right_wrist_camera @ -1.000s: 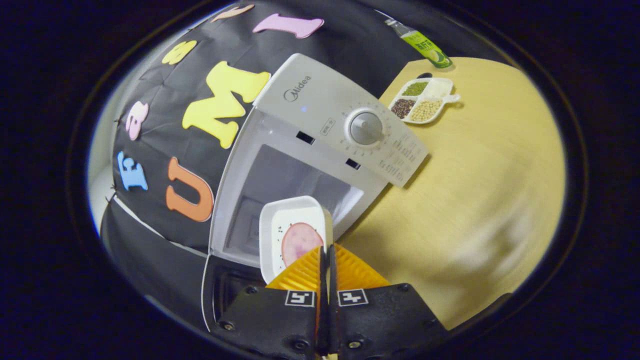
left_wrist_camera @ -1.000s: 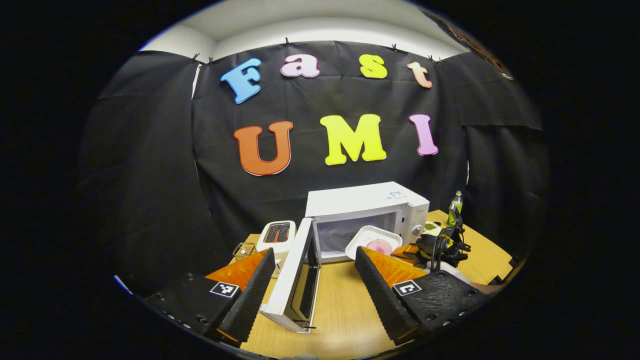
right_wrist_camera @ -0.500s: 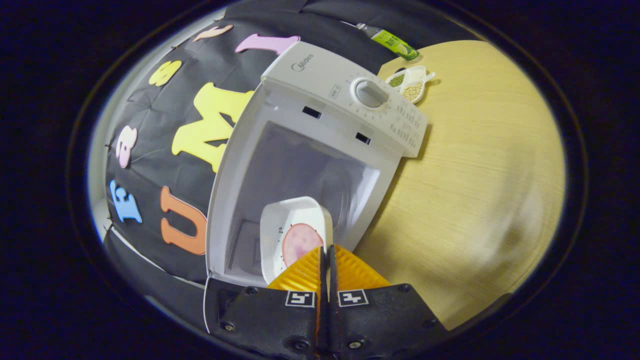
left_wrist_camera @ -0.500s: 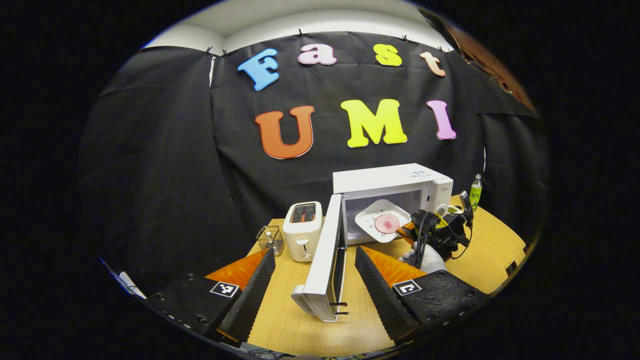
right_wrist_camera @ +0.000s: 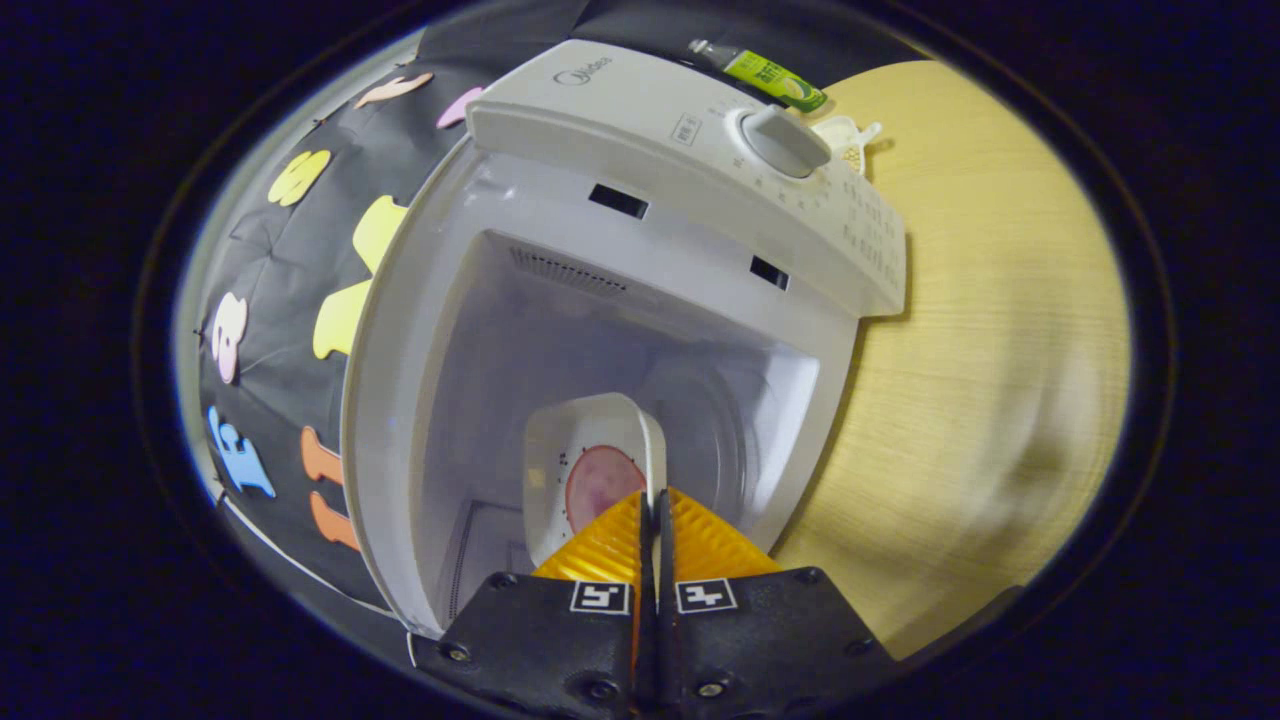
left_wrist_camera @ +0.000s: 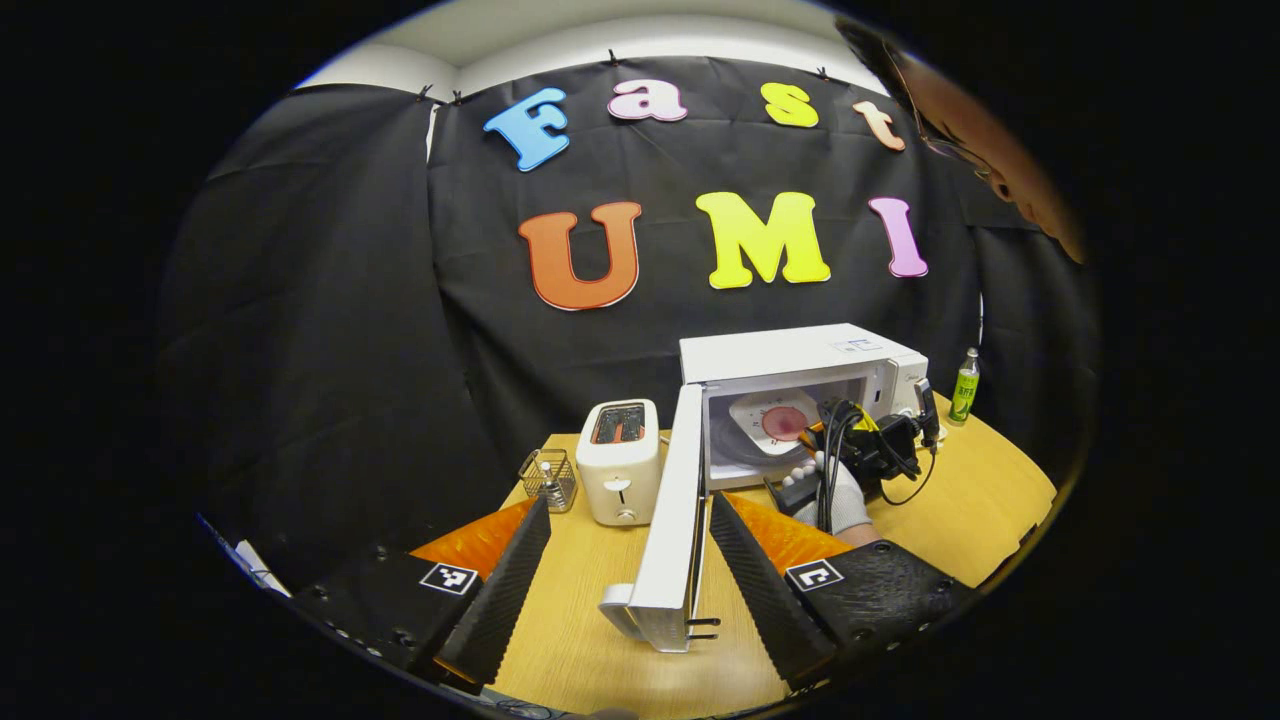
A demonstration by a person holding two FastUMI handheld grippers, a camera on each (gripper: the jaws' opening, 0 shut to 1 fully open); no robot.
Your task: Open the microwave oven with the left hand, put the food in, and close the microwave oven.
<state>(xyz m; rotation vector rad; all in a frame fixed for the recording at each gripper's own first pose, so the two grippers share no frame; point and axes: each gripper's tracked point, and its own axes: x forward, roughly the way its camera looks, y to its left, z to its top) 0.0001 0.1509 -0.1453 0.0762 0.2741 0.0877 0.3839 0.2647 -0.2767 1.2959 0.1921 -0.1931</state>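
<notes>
Right tool (right_wrist_camera: 649, 510): fingers pinched together on the near rim of the plate (right_wrist_camera: 585, 440), carrying it edge-on into the oven.
Food (right_wrist_camera: 603, 482): pink slice on the plate, now past the microwave (right_wrist_camera: 640, 150) mouth.
Advice: level the plate and lower it onto the oven floor before letting go; it looks tilted, though the lens may exaggerate.
Left tool (left_wrist_camera: 625, 560): spread wide, empty, beside the open door (left_wrist_camera: 675, 530) over the tabletop's (left_wrist_camera: 580, 640) near edge, ready to swing it closed.

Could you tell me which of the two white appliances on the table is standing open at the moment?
The microwave oven, right of the toaster: its door is swung wide, and the right tongs hold the plate inside its cavity.
</notes>
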